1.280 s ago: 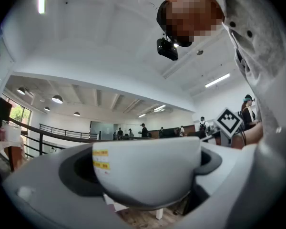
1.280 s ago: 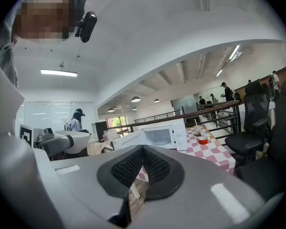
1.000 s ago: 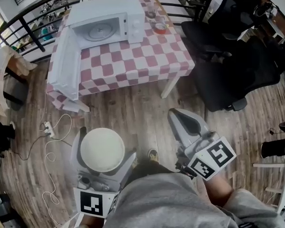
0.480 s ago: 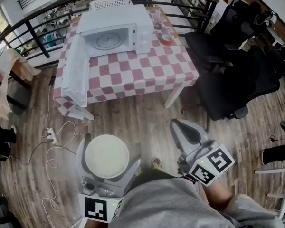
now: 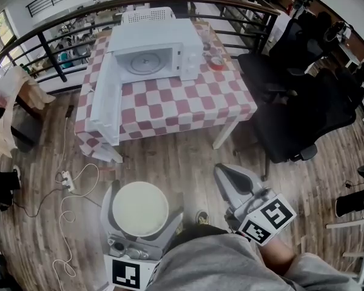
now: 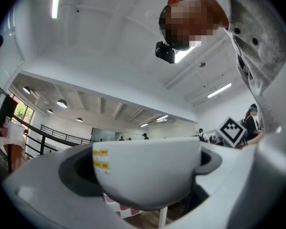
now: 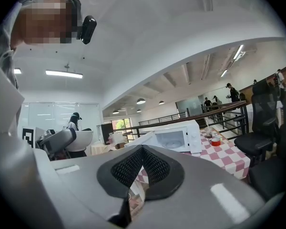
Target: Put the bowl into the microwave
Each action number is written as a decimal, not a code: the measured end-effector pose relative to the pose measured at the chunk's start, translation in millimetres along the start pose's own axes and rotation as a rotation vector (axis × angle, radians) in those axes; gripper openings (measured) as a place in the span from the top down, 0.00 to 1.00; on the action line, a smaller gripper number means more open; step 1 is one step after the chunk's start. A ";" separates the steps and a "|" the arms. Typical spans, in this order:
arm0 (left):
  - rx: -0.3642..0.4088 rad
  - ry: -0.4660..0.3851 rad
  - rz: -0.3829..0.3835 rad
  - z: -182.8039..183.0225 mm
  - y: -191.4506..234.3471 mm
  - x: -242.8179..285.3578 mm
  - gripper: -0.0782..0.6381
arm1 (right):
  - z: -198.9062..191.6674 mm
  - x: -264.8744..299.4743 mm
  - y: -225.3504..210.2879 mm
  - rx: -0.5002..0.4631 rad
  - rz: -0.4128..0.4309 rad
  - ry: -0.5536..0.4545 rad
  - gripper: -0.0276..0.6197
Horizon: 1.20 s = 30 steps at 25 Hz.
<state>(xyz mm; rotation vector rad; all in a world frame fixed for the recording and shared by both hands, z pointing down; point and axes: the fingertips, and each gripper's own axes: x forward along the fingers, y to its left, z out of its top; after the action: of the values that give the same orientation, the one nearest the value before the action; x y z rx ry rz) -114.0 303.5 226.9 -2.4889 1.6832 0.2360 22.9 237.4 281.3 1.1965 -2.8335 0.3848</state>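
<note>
At 7 o'clock in the head view, the left gripper [image 5: 141, 205] is clamped on the sides of the white bowl [image 6: 148, 168], carrying it upright over the wooden floor [image 5: 182, 156], well apart from the tabletop [image 5: 188, 105]. At 11 o'clock the microwave [image 5: 155, 56] stands there, its door [image 5: 106, 102] swung wide and nothing on its turntable [image 5: 144, 60]. At 5 o'clock the right gripper [image 5: 229, 180] has its jaws together and holds nothing. The pickup looks done; the approach and the placing inside are left.

Standing on wood floor [image 5: 170, 159]: table [image 5: 170, 102] wearing red-white checked cloth, carrying white microwave [image 5: 155, 56] with door hanging open leftward, white perforated basket [image 5: 147, 15] behind it, small red-topped container [image 5: 216, 62] just beside. Lying on floor at left: power strip [image 5: 65, 178], trailing white cable [image 5: 62, 223].
</note>
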 end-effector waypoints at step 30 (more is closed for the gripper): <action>0.048 -0.014 0.041 7.2 11.9 0.1 0.14 | 10.6 -3.8 0.6 -0.028 -0.031 -0.043 0.96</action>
<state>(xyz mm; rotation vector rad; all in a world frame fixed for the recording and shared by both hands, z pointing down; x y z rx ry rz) -125.4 300.4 219.6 -2.4145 1.7153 0.2141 25.8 237.8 270.5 1.2566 -2.8422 0.3216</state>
